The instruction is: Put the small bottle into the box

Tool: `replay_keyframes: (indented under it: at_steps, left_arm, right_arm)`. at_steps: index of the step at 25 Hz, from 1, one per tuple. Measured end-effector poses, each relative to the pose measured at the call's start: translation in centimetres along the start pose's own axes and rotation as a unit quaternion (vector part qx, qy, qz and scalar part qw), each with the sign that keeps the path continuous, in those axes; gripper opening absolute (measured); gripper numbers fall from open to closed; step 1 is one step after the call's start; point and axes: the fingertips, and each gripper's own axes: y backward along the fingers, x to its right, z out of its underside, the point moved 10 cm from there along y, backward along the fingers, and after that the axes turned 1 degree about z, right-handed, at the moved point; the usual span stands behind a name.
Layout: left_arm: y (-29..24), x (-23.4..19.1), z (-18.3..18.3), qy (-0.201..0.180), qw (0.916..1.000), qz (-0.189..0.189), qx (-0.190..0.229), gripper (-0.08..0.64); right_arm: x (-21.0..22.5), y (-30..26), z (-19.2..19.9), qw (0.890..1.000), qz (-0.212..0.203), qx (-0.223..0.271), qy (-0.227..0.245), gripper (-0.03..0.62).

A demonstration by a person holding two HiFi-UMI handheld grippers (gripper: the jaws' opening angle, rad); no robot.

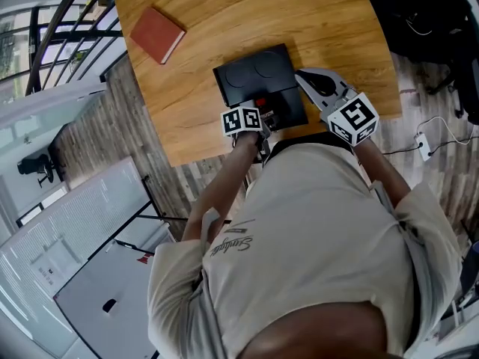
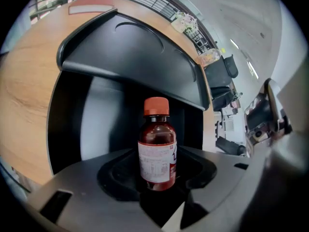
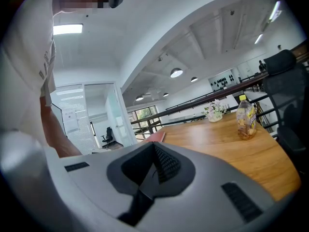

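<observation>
- Head view: the person leans over the wooden table [image 1: 329,28], both forearms reaching toward 12 o'clock, with the left gripper [image 1: 258,114] at the near edge of the black box [image 1: 288,107].
- The right gripper [image 1: 303,77] lies at the box's 3 o'clock side, tips aimed toward 10 o'clock, just above the rim.
- Left gripper view: the left gripper [image 2: 159,197] grasps the small bottle [image 2: 157,149] low on its body, the dark pads hugging it on both sides.
- The bottle stands upright there, its long axis running from 6 to 12 o'clock, orange cap at 12, white label facing the camera.
- Behind the bottle are the box's dark inside and its raised lid [image 2: 130,57], so the bottle sits at the open box; in the head view only its cap [image 1: 260,102] shows, over the box's near part.
- Right gripper view: the right gripper [image 3: 153,175] has its jaws pressed together with nothing between them, and it looks out across the table.
- A red book [image 1: 157,34] lies at 10 o'clock of the box, well apart.
</observation>
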Motion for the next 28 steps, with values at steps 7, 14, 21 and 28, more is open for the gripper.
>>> replay_keyframes:
  at_steps: [7,14,21,28]
  left_arm:
    - [-1.3,0.1,-0.9,-0.016,0.9958,-0.084,-0.033,0.221]
    - [-2.7,1.6,-0.9,-0.021,0.9932,-0.104,-0.048,0.221]
    - [-2.8,1.7,-0.8,-0.016,0.9939,-0.101,-0.043,0.223]
    - [-2.2,1.7,-0.3,-0.016,0.9964,-0.082,-0.012,0.256]
  right_arm:
    - [1.8,0.5,0.0,1.0,0.009,0.011,-0.016,-0.005]
    - [3.1,1.3,0.3,1.0,0.015,0.012,-0.023,-0.005]
    - [2.5,1.2,-0.1,1.0,-0.011,0.006,-0.005,-0.005]
    - [1.0,0.7,-0.5,0.999,-0.032,0.005,0.008,-0.005]
